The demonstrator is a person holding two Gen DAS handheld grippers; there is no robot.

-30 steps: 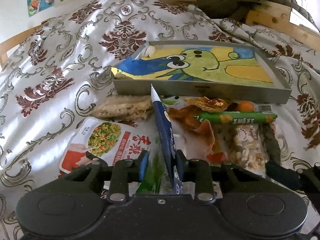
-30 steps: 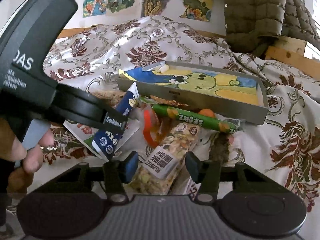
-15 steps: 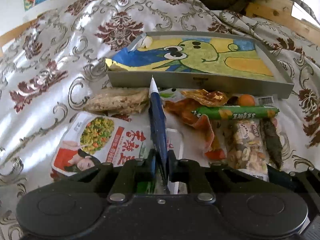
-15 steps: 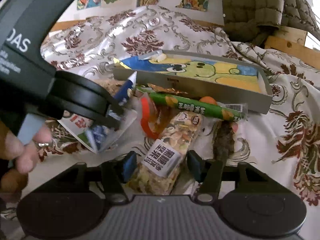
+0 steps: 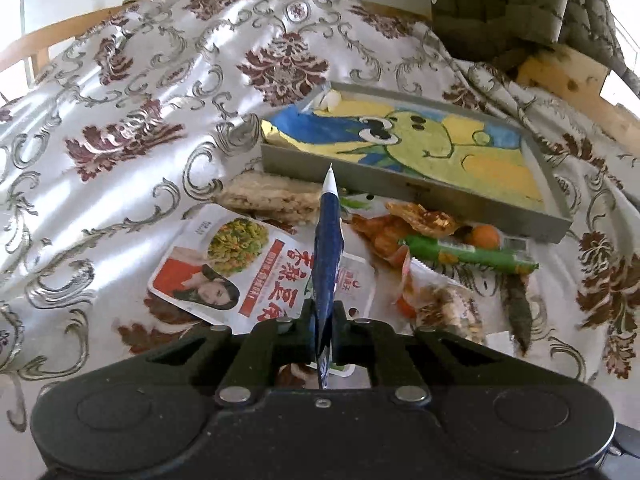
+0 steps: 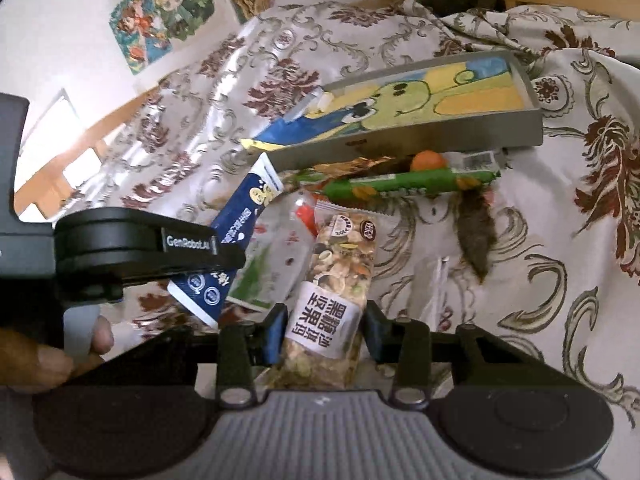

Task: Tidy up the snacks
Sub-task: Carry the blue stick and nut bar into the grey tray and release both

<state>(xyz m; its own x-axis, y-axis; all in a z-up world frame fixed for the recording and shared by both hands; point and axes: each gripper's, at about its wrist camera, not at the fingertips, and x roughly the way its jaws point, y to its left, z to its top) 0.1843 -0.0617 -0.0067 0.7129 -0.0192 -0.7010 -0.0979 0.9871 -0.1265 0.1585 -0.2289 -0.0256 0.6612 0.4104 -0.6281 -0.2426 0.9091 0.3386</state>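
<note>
My left gripper (image 5: 323,312) is closing its jaws on a flat blue snack packet (image 5: 328,256), pads pressed on its lower end, and holds it edge-up above the pile. The right wrist view shows that blue packet (image 6: 240,216) in the left gripper (image 6: 236,256) from the side. My right gripper (image 6: 324,326) is closing too, its pads against both sides of a clear nut bar (image 6: 340,264) with a white label. Behind the pile lies a grey tray (image 5: 400,188) lined with a cartoon drawing. A green stick (image 5: 468,256) lies in front of it.
On the patterned cloth lie a red-and-white pea packet (image 5: 224,264), a pale crispy bar (image 5: 268,196), an orange ball (image 5: 484,236), orange wrappers and a dark strip (image 6: 476,236). A green quilted jacket (image 5: 500,0) and wooden frame (image 5: 568,80) stand behind. A hand (image 6: 40,360) grips the left tool.
The left jaws have shut onto the blue packet and lifted it slightly. The right jaws have narrowed onto the nut bar, and the right wrist has rolled, tilting the scene.
</note>
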